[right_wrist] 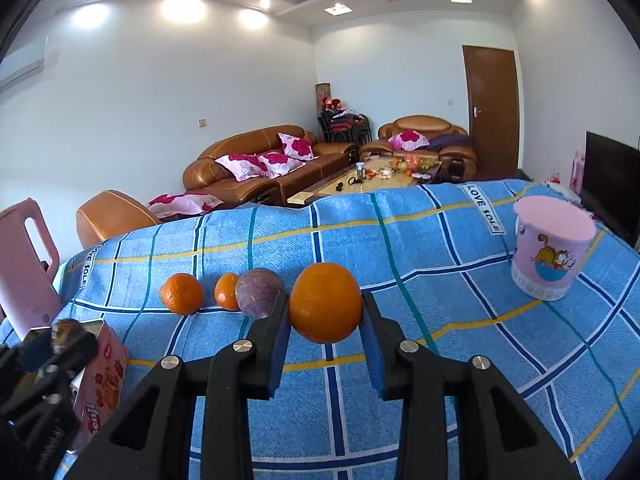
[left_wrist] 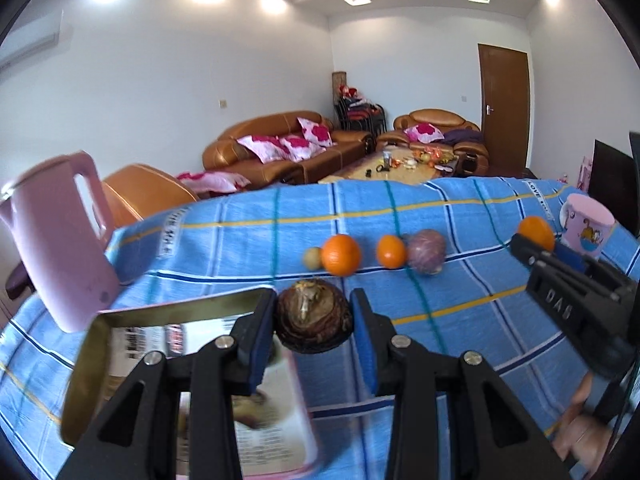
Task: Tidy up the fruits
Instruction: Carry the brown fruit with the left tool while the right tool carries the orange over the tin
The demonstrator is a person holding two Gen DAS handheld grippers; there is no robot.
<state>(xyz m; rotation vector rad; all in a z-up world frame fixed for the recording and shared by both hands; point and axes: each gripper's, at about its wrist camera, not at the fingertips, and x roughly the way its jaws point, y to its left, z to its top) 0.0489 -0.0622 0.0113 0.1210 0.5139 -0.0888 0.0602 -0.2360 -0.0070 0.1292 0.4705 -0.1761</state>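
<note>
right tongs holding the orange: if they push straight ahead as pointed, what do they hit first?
Probably nothing but the blue checked cloth. The right tongs, shut on the orange, point slightly down at open cloth; the purple fruit sits just left of the line, though depth is unclear.

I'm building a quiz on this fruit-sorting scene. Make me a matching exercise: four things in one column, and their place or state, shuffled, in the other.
Things:
1. large orange
2. dark brown fruit
3. purple fruit
4. pink cartoon cup

Places or states:
A. lying on the blue cloth beside a small orange
B. standing at the cloth's right side
C. held in the left tongs
D. held in the right tongs

Pairs: 1-D, 2-C, 3-A, 4-B
</note>
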